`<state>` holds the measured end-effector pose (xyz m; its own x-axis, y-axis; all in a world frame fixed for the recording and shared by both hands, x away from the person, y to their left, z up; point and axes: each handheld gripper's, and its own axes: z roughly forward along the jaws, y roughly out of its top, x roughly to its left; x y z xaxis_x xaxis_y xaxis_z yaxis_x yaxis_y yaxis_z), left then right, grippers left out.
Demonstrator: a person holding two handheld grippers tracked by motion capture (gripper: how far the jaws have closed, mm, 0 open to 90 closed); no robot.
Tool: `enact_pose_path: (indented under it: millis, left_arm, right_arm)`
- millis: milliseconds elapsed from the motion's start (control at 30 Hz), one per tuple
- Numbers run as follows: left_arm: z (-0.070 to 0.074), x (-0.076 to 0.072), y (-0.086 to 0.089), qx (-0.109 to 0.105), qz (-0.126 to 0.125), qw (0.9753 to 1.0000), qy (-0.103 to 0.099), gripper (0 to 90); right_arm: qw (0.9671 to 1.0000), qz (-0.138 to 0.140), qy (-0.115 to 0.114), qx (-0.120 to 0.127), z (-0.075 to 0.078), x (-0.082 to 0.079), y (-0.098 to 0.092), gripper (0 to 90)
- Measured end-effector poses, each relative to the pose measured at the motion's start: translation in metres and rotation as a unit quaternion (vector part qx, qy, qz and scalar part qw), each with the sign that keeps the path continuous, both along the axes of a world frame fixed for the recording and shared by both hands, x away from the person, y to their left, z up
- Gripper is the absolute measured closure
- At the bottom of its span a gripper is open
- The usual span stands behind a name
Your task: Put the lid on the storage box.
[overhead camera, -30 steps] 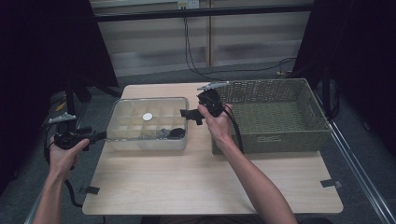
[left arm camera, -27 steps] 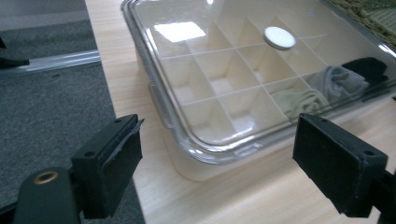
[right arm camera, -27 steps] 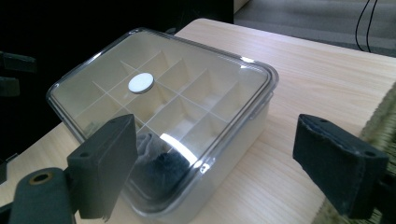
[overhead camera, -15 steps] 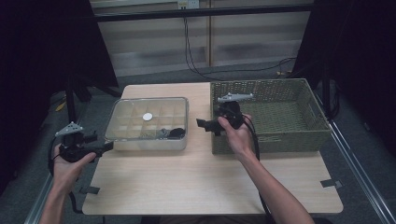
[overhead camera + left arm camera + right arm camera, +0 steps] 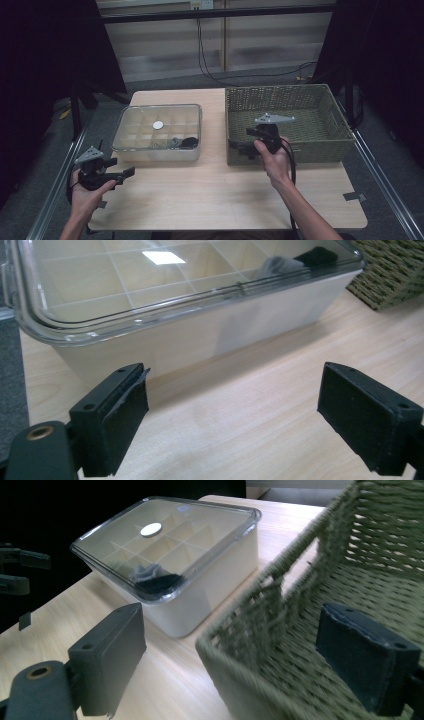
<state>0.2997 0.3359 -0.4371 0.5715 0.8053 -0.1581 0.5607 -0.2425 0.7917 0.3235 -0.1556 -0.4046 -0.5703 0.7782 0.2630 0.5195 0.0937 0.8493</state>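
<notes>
Hovering wide-jawed off the table's front-left corner, left gripper (image 5: 122, 174) aimed at lidded compartment box (image 5: 159, 131) near the left edge. Straddling front-left corner of wicker basket (image 5: 320, 145) by the right edge, right gripper (image 5: 241, 146), jaws wide, holding nothing.

This looks like a lab or recording room set up for data capture. A small light-wood surface (image 5: 220, 195) stands alone on grey carpet, hemmed by black curtains (image 5: 45, 75) left and right. Metal rails (image 5: 55, 185) run along both sides, cables (image 5: 210, 55) hang down the far panelled wall, and tape marks (image 5: 352, 196) sit at the surface's corners.
</notes>
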Motion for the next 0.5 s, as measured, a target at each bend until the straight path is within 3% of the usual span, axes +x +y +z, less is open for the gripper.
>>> enact_pose_path:
  millis: [67, 267, 467, 500]
  left_arm:
    - [-0.001, -0.004, -0.003, -0.012, -0.003, 0.9999, 0.005, 10.8]
    - [-0.005, -0.016, -0.024, 0.01, -0.016, 0.9998, -0.001, 10.8]
    - [-0.006, -0.027, -0.041, 0.008, -0.028, 0.9996, 0.003, 12.2]
    - [-0.008, -0.03, -0.043, 0.006, -0.025, 0.9997, -0.004, 12.2]
  right_arm:
    - [1.0, -0.002, -0.003, 0.004, -0.001, -0.007, -0.007, 11.4]
    - [0.9999, -0.012, -0.007, 0.003, -0.005, -0.024, -0.023, 10.6]
    - [0.9998, -0.018, -0.004, -0.002, -0.012, -0.043, -0.035, 10.4]
    - [0.9998, -0.021, -0.002, -0.006, -0.013, -0.046, -0.037, 10.3]
